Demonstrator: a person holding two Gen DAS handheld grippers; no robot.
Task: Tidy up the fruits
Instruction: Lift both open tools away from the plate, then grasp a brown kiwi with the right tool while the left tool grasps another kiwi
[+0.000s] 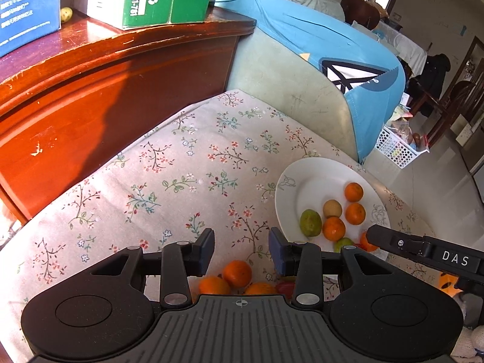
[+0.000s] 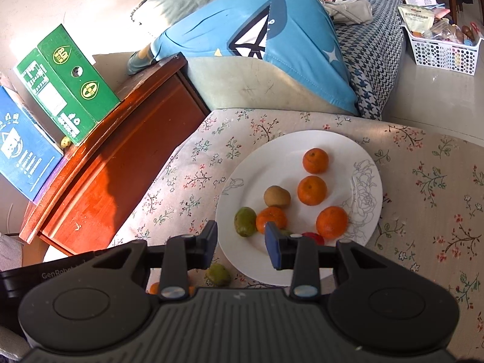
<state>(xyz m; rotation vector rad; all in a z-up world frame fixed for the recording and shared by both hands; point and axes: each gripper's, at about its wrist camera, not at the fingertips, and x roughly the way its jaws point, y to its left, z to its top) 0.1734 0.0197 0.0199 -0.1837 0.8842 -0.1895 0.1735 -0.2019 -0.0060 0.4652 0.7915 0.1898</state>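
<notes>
The left gripper (image 1: 241, 248) hangs with jaws parted and empty over loose oranges (image 1: 237, 273) on the floral cloth (image 1: 181, 166), just off the plate's (image 1: 305, 175) near-left edge. They lie directly beneath and slightly behind its fingertips, so this hand looks nearer. The right gripper (image 2: 241, 240) is also spread and empty, over the plate's near rim, where several fruits (image 2: 312, 190) sit. A green fruit (image 2: 217, 274) lies just off that rim.

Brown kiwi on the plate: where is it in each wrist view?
Left wrist: the brown kiwi is right of centre, mid-plate, among the oranges.
Right wrist: the brown kiwi is at centre, left of the middle orange.
Shared landmark: the white plate on the floral cloth.
</notes>
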